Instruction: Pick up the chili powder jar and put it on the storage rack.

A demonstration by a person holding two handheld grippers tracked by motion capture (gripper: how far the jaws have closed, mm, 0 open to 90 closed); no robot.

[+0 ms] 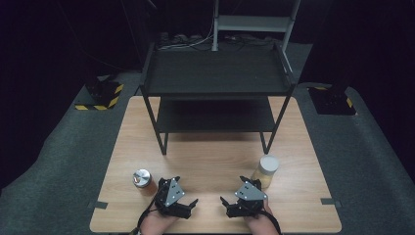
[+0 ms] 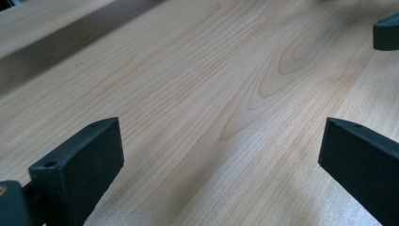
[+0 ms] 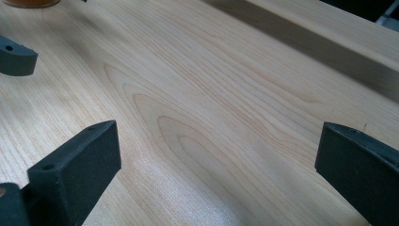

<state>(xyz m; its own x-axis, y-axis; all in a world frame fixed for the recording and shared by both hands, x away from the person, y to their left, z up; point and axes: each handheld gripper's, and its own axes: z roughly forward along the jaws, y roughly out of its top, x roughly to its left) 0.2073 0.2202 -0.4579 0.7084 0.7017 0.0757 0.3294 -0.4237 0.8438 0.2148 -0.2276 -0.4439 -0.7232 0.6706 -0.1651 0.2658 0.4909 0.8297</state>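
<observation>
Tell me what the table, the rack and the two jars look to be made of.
Table: pale wood or wood-look laminate, matt, with clear grain. Rack: black, matt, thin straight legs, probably metal. Left jar: shiny silver lid, likely metal, over amber contents; body looks clear, glass or plastic. Right jar: matt white lid, probably plastic, over yellowish contents.

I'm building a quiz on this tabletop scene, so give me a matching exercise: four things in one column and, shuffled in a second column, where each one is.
Things:
1. jar with the silver lid
2. jar with the white lid
3. black shelf rack
4. left gripper

Places:
A. at the far side of the table, standing on its legs
B. beside the right gripper, at the table's right
C. near the front edge, jaws wide open over bare wood
D. at the table's front left, just left of the left gripper

Pairs: 1-D, 2-B, 3-A, 4-C
</observation>
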